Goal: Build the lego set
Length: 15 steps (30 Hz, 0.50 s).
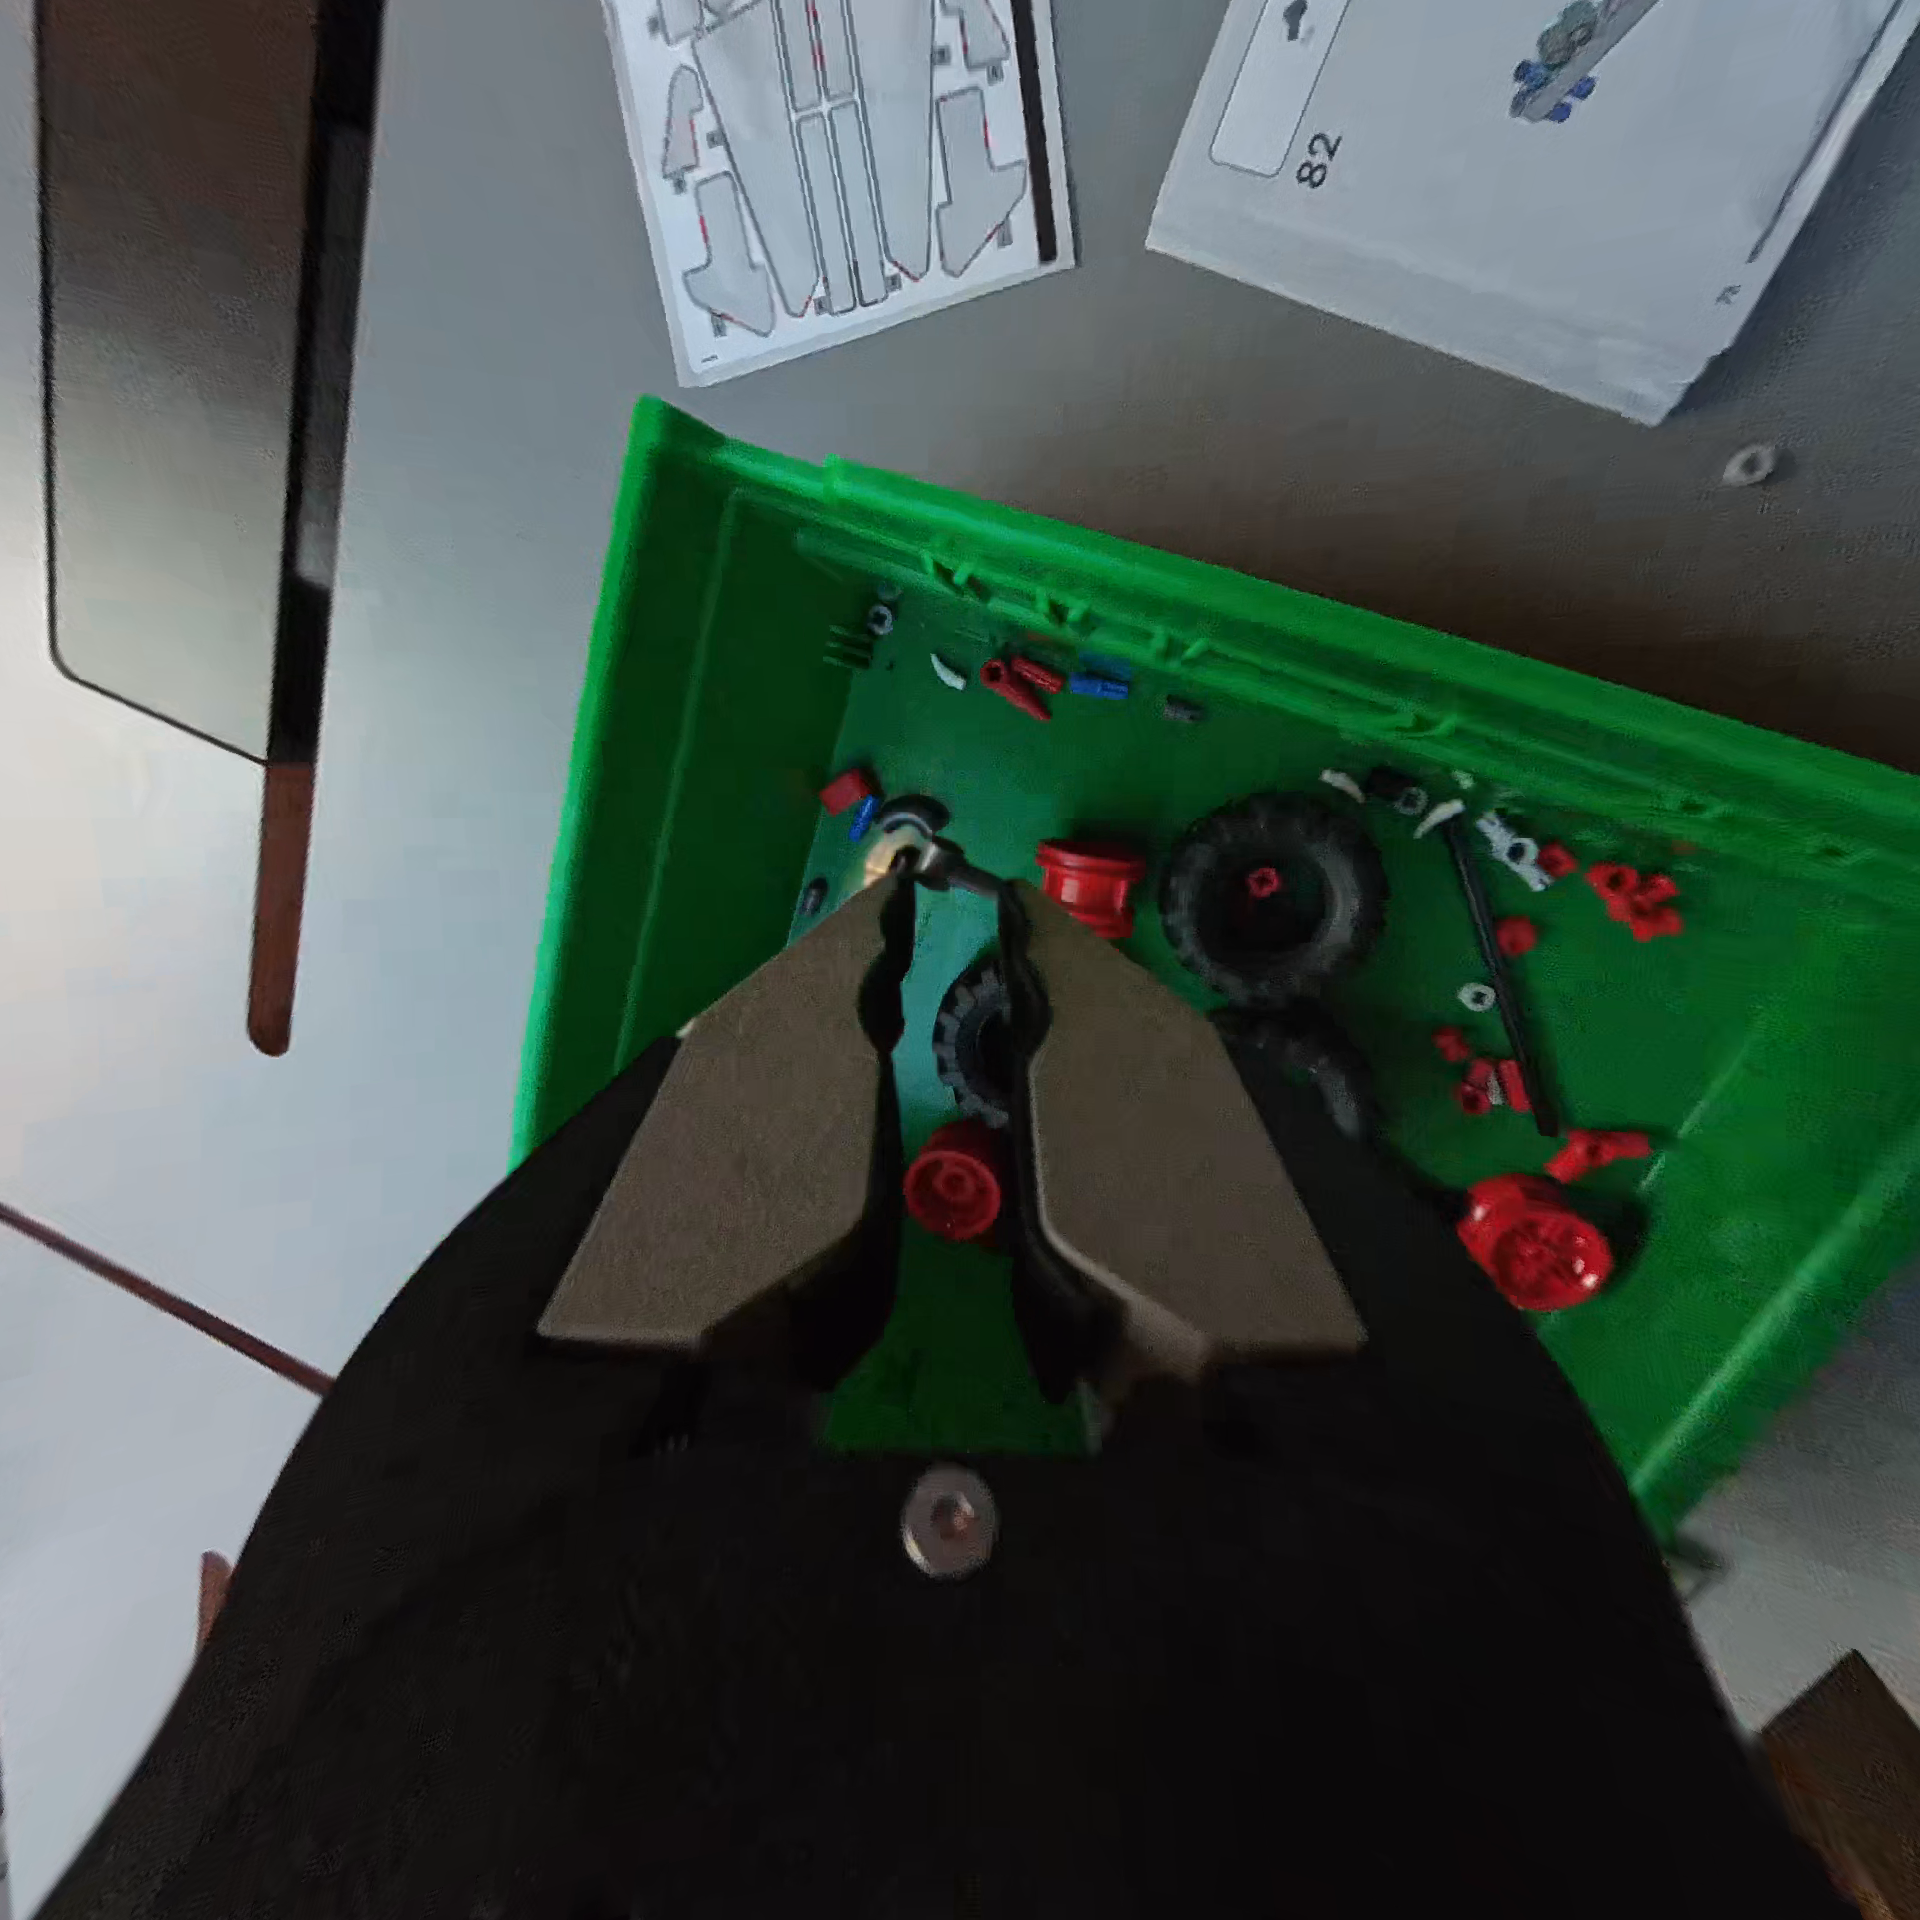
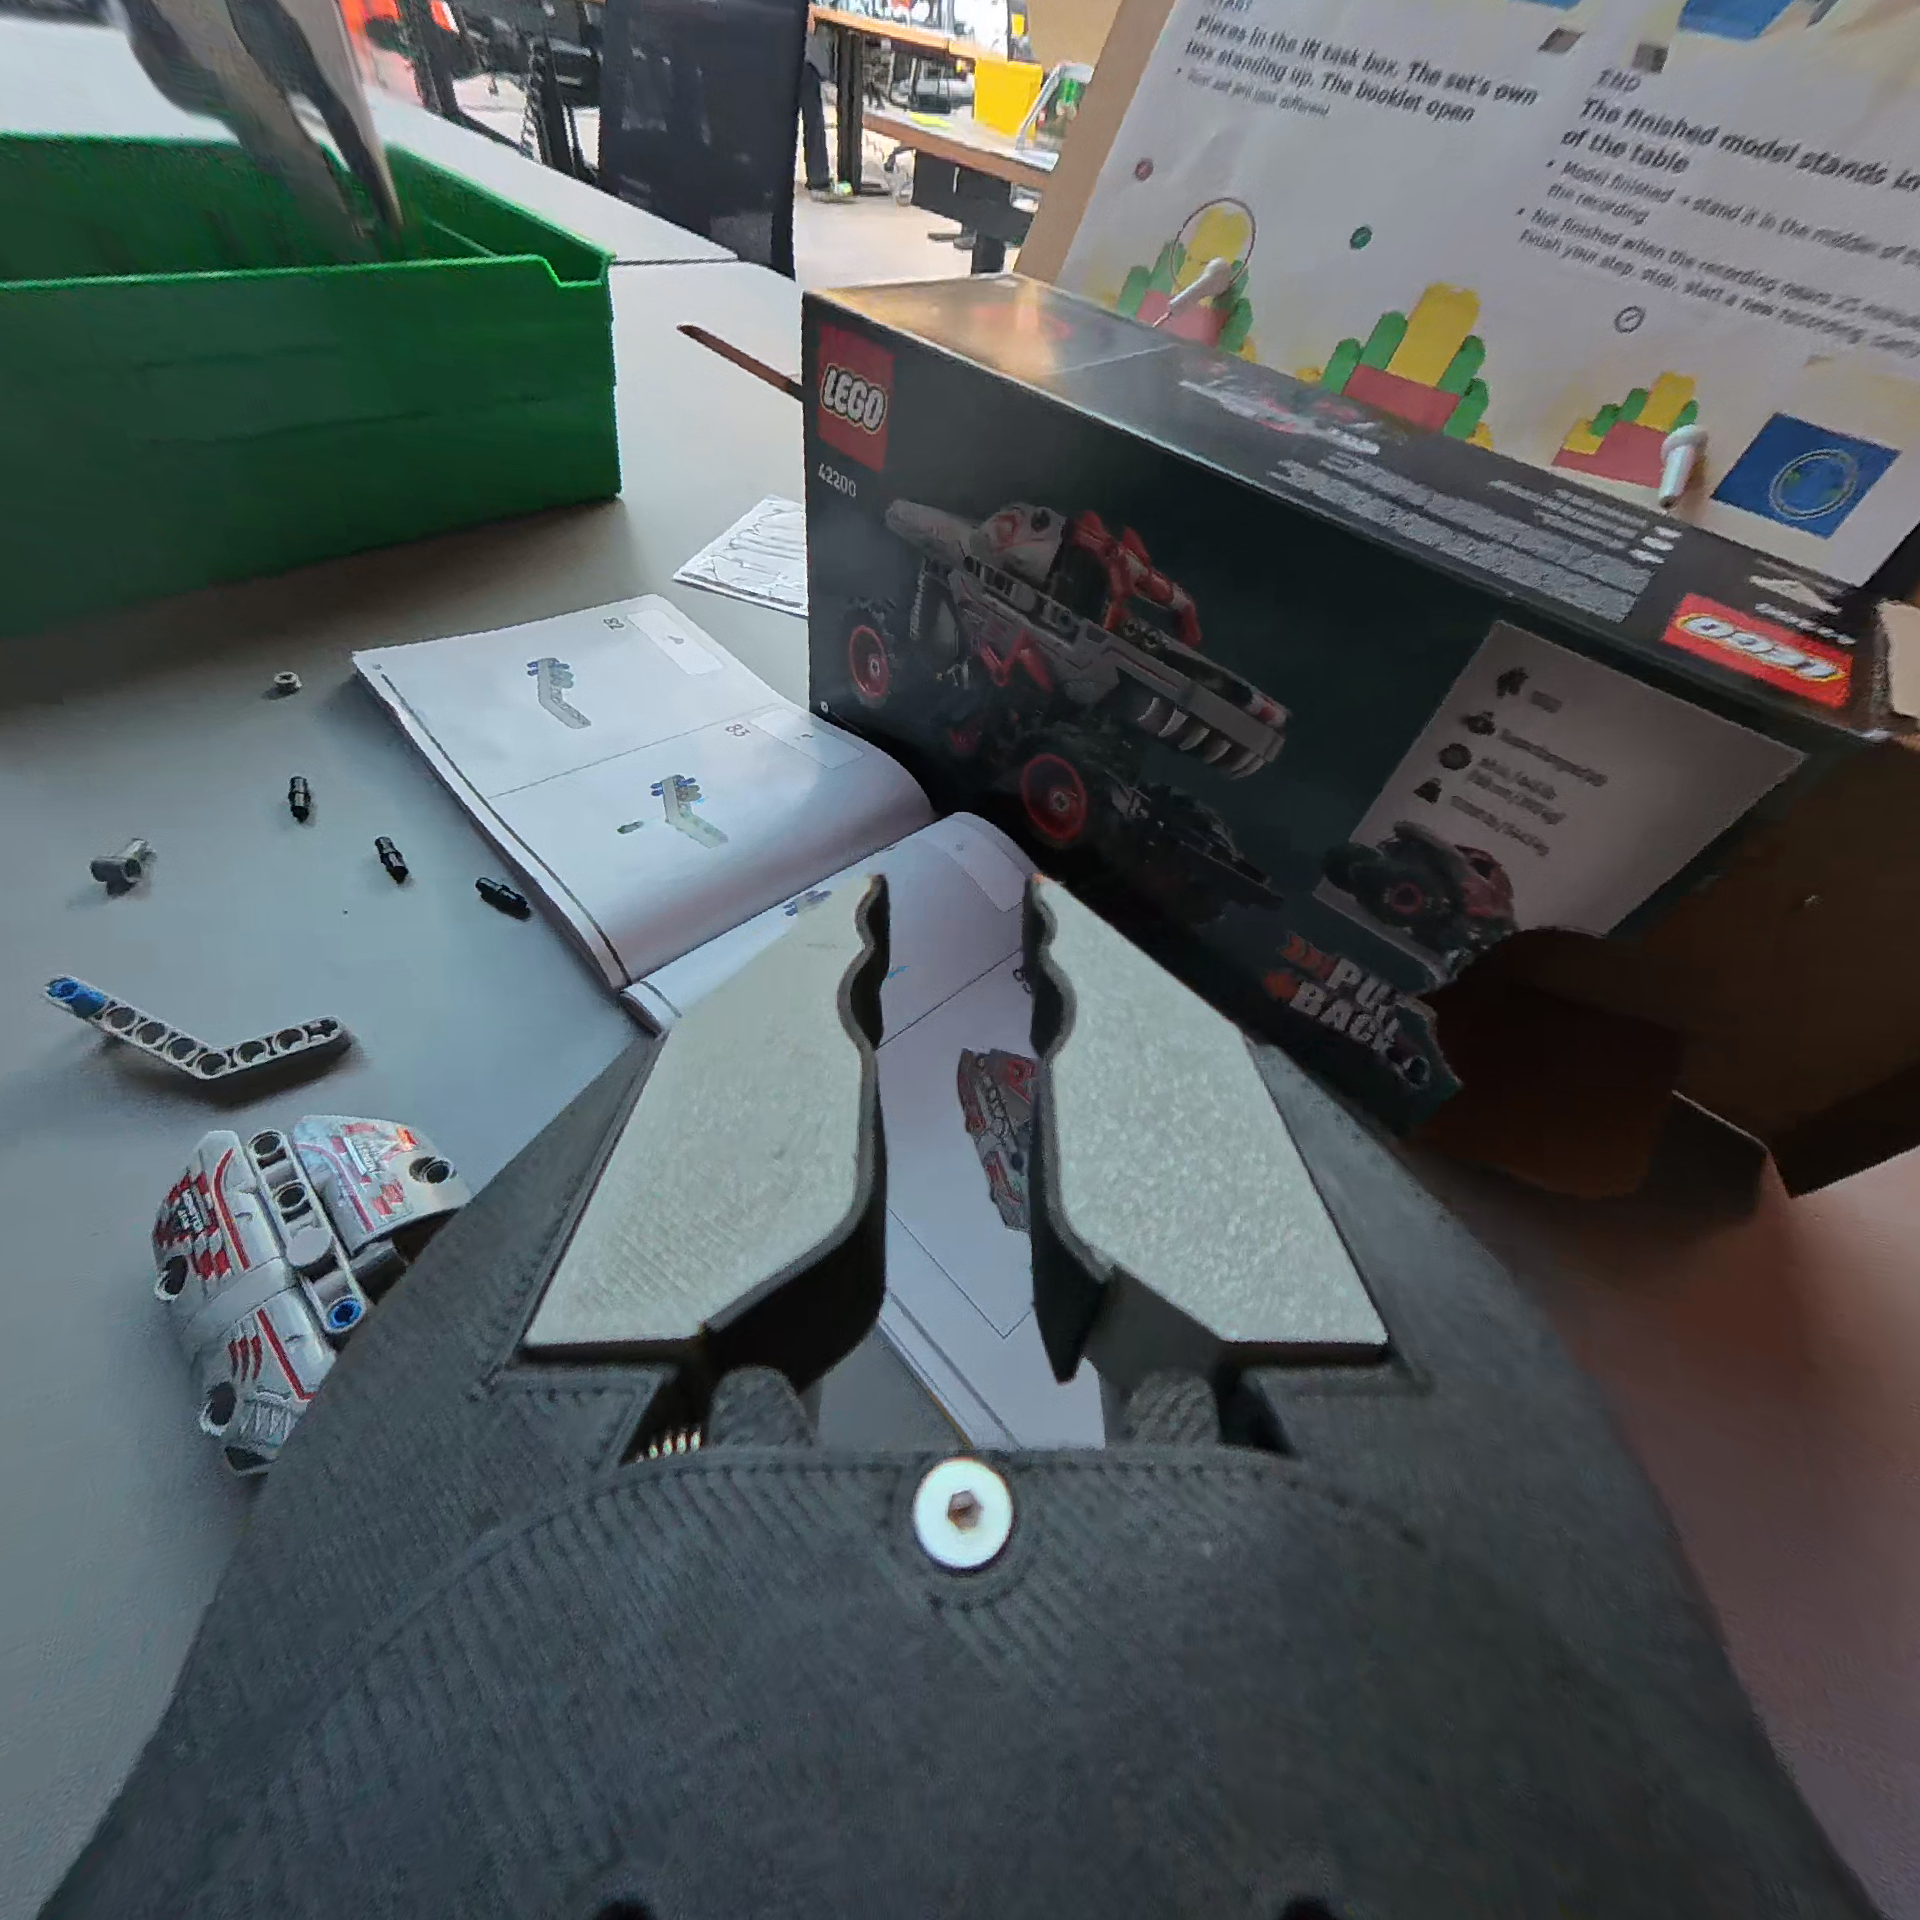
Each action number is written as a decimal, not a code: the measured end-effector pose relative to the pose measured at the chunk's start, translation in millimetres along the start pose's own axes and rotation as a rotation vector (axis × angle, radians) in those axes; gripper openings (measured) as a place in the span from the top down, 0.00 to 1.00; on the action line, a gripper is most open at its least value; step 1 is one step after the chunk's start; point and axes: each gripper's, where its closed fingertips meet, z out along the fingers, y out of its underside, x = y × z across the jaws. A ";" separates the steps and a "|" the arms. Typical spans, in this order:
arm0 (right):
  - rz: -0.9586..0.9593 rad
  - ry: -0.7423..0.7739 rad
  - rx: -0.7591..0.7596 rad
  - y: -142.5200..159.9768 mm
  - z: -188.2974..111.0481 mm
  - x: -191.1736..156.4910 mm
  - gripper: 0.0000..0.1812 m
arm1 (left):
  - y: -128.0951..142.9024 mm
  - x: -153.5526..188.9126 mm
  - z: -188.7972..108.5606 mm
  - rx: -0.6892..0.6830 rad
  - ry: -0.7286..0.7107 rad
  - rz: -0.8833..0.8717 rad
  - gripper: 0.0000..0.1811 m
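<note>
My left gripper (image 1: 951,883) reaches down into the green bin (image 1: 707,727), and its tips are closed on a small grey piece (image 1: 951,871). Below it lie a large black tyre (image 1: 1273,899), red wheel hubs (image 1: 1091,883) and several small red and blue pins. The right wrist view shows this gripper (image 2: 312,156) inside the bin (image 2: 312,364). My right gripper (image 2: 956,914) is open and empty, low over the open booklet (image 2: 644,769). To its left on the table are a stickered grey sub-assembly (image 2: 270,1247), a grey angled beam (image 2: 197,1044) and black pins (image 2: 390,857).
The set's box (image 2: 1195,675) stands right behind the booklet, with a cardboard board and an instruction sheet (image 2: 1507,208) behind it. A sticker sheet (image 1: 842,177) and the booklet (image 1: 1507,187) lie beyond the bin. A dark slab (image 1: 177,364) sits at the far left. The grippers' ends are close to 40 centimeters from one another.
</note>
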 end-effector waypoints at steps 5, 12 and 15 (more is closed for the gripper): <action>0.055 -0.051 -0.048 4.6 7.8 -12.9 0.88 | -41.6 55.0 -84.0 0.211 0.025 0.003 0.93; 0.075 -0.114 -0.066 4.9 9.9 -31.5 0.88 | -106.4 246.5 -79.9 0.321 0.257 0.254 0.93; 0.062 -0.136 -0.065 3.5 10.2 -39.1 0.88 | -113.8 286.7 -23.3 0.276 0.269 0.252 1.00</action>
